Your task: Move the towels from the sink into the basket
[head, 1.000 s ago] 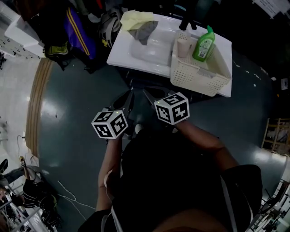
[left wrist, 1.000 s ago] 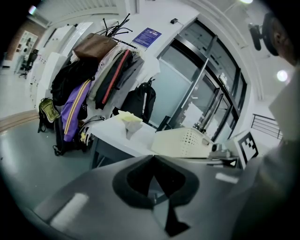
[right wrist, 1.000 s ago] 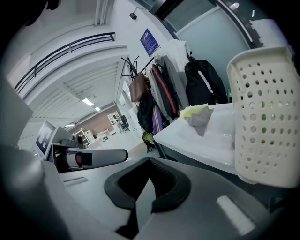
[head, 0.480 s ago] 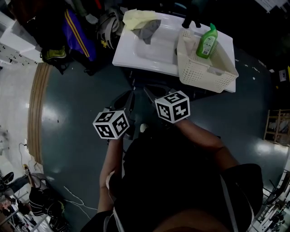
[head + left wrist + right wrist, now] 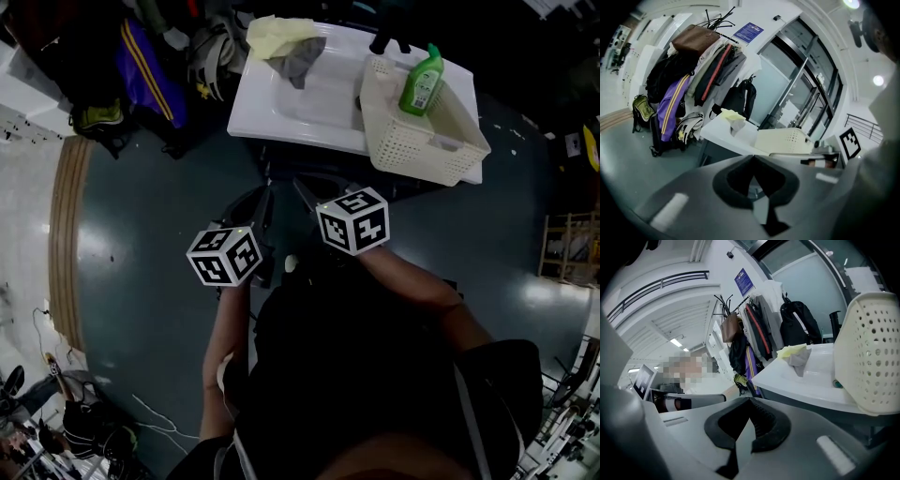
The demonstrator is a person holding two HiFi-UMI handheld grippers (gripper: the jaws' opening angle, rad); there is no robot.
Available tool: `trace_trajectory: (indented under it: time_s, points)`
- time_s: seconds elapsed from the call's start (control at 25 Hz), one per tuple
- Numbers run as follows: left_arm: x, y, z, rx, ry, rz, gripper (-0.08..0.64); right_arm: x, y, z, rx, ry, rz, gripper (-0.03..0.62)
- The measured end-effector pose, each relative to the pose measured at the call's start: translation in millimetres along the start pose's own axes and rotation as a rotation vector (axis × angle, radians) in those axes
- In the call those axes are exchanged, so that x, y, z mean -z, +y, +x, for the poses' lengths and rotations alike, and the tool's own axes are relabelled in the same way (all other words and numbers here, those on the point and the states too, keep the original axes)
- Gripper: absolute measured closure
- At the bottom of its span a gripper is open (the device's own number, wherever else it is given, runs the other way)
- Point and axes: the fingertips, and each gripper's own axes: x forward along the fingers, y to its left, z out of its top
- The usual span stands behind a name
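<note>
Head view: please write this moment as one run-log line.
left gripper: shut, empty | right gripper: shut, empty | towels: on sink, untouched | basket: holds bottle

A pale yellow towel (image 5: 275,36) and a grey towel (image 5: 300,58) lie at the white sink's (image 5: 281,117) far left. The basket (image 5: 412,145) on the right is cream with rows of small holes, and the bottle (image 5: 420,86) in it is green.

Dim overhead view — fisheye-warped edges

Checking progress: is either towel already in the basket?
No, the yellow towel and the grey towel both lie at the sink's far corner, outside the basket.
</note>
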Motion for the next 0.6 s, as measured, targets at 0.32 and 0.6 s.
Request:
trace_trajectory:
  time_s: [0.32,0.6]
  points:
    - [-20.1,-11.0,26.5,0.011,-0.006,0.015,0.552,-29.7,-18.0,8.9,0.009,-0.040,0.000,0.594]
    - [-39.0,-13.0,53.6,0.005,-0.017,0.017,0.552,-51.2,-24.4,21.3,-0.027,-0.039,-0.058,0.594]
